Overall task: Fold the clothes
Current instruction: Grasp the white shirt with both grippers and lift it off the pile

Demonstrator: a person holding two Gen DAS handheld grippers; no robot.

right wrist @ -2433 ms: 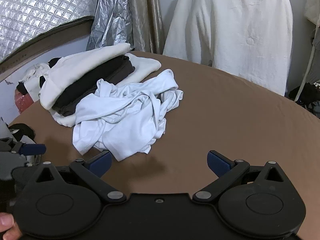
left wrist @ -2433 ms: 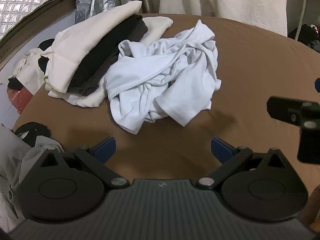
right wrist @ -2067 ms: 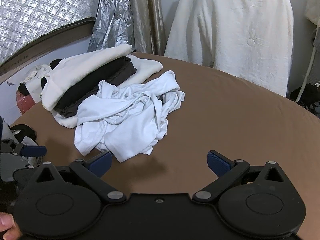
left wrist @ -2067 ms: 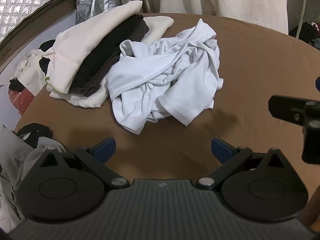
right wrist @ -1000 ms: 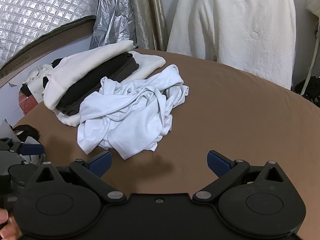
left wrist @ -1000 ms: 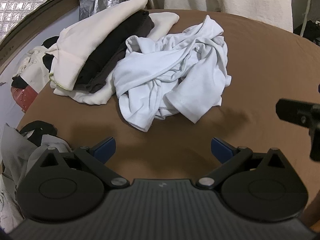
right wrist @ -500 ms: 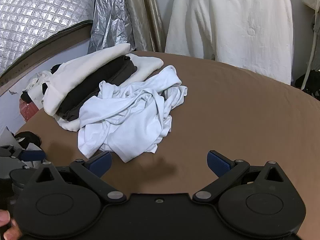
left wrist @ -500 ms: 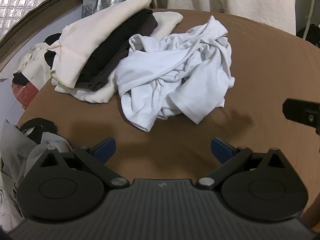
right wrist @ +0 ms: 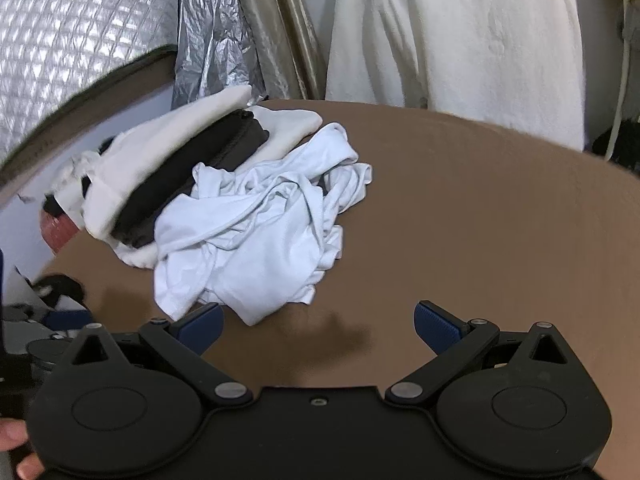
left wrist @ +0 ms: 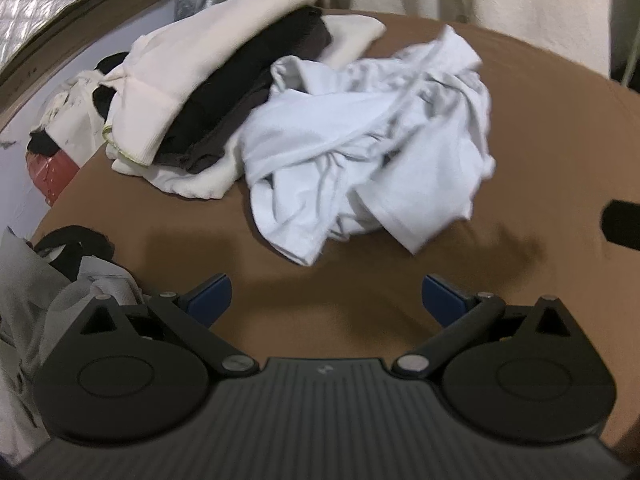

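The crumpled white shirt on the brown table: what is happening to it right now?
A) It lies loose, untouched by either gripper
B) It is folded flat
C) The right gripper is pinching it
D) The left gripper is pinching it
A: the white shirt lies bunched on the table, while the left gripper and right gripper stand open, short of it.

Left gripper point(left wrist: 324, 296) jaws spread wide, holding nothing; right gripper point(right wrist: 318, 322) likewise agape, empty.

Soft, even indoor light leaves faint shadows on the brown table point(left wrist: 540, 128) beside the white shirt point(left wrist: 360, 152) (both fisheye views blurred, bowing strongly toward the edges).
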